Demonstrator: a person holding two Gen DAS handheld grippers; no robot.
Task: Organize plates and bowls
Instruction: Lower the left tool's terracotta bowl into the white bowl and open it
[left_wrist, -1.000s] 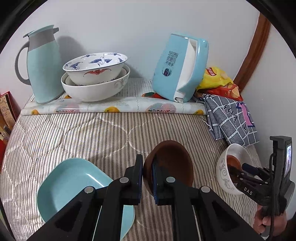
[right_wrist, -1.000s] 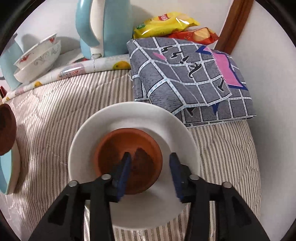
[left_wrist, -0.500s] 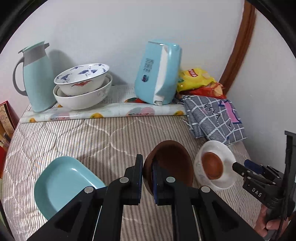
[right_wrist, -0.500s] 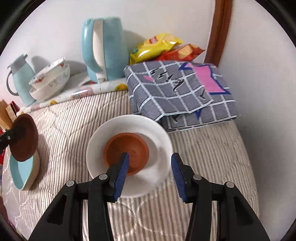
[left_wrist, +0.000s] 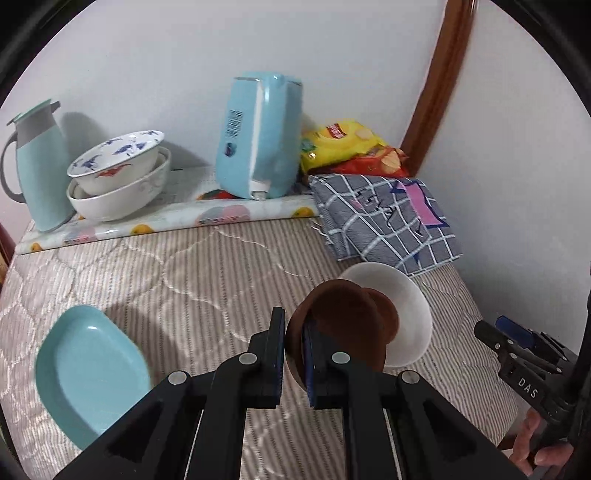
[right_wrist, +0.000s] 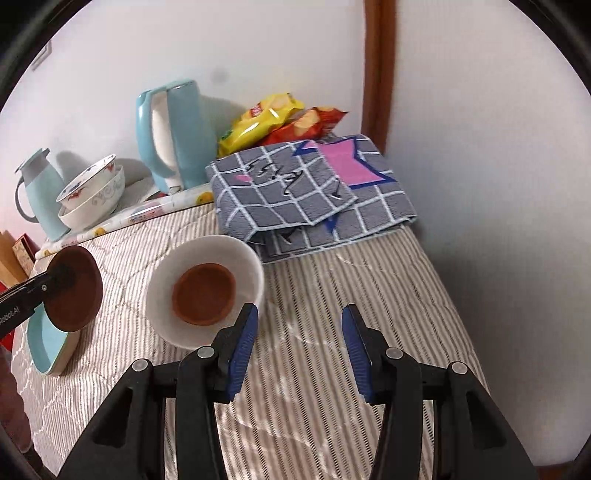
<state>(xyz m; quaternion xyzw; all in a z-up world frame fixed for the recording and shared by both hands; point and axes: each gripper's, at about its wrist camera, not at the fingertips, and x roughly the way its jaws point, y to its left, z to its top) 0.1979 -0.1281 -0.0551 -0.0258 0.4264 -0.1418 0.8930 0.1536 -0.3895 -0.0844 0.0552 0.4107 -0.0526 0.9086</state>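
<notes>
Your left gripper (left_wrist: 294, 347) is clamped on the dark brown dish's (left_wrist: 343, 325) rim, held above the striped mattress (left_wrist: 207, 273) beside the white bowl (right_wrist: 207, 254) holding a second brown dish (right_wrist: 204, 293). Your right gripper (right_wrist: 299, 347) is spread, empty. Folded checked cloth (right_wrist: 310, 192) sits just behind the bowl; teal plate (left_wrist: 88, 369) lies left.

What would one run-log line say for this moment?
left tool: shut on brown dish | right tool: open, empty | white bowl: holds small brown bowl

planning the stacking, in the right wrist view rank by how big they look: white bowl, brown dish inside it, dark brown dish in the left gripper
1. white bowl
2 and 3. brown dish inside it and dark brown dish held in the left gripper look alike, and they sit at different distances from the camera, so unranked.
</notes>
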